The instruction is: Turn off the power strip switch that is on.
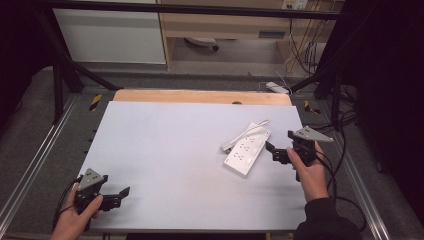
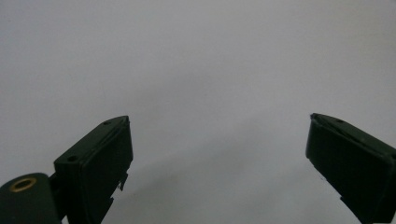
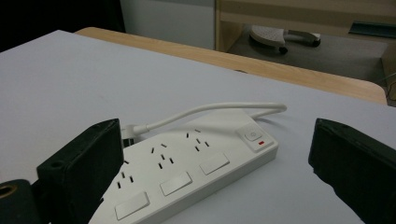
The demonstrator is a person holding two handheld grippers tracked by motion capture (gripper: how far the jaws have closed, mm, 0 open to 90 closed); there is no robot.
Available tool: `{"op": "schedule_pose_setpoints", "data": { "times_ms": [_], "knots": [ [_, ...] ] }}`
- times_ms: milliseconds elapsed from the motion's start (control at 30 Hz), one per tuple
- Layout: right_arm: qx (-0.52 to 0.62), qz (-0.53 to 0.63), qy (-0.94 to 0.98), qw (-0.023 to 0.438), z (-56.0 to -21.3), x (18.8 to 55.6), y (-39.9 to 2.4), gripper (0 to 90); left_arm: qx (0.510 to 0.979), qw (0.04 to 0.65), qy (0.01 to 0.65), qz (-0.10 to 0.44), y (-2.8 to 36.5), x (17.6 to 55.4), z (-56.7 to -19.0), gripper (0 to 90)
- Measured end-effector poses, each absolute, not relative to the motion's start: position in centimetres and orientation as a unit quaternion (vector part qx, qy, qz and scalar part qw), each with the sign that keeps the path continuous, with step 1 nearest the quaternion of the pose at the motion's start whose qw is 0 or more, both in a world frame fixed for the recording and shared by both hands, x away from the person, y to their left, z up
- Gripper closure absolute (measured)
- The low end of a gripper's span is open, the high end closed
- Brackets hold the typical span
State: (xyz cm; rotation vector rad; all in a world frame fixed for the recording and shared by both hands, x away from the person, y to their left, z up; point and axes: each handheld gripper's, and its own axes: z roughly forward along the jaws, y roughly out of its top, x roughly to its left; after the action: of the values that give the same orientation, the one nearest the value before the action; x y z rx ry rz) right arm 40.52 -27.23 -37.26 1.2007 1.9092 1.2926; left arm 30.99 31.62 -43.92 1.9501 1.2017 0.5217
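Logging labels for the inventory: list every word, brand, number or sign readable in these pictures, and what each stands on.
None can be read.
Power strip: its sockets and switches carry no legible print; the mark on the end button is too small to read.
Right tongs and left tongs: no markings.

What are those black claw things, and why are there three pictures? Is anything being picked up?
A person sits at a table and holds a tool in each hand. Each tool is a gripper with two black jaws that pinch. One picture looks down from above. The other two come from small cameras riding on the grippers. The left gripper is open over bare table. The right gripper is open too, right beside a white power strip with a cord lying on the table. Nothing is held yet.
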Motion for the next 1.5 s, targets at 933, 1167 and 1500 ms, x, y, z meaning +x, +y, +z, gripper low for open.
{"op": "schedule_pose_setpoints", "data": {
  "times_ms": [933, 1167, 1500],
  "knots": [
    [0.467, 0.484, 0.689, 0.270, -36.9, 37.6, -31.3, 4.7, 0.766, 0.385, 0.472, 0.204, 31.6, 31.0, -43.9, 7.6],
    [0.473, 0.485, 0.683, 0.272, -37.2, 37.0, -32.1, 5.1, 0.765, 0.386, 0.472, 0.205, 31.6, 30.9, -43.9, 7.6],
    [0.479, 0.487, 0.680, 0.266, -38.5, 36.2, -32.9, 5.3, 0.766, 0.387, 0.471, 0.205, 31.6, 30.9, -43.9, 7.6]
  ]
}}
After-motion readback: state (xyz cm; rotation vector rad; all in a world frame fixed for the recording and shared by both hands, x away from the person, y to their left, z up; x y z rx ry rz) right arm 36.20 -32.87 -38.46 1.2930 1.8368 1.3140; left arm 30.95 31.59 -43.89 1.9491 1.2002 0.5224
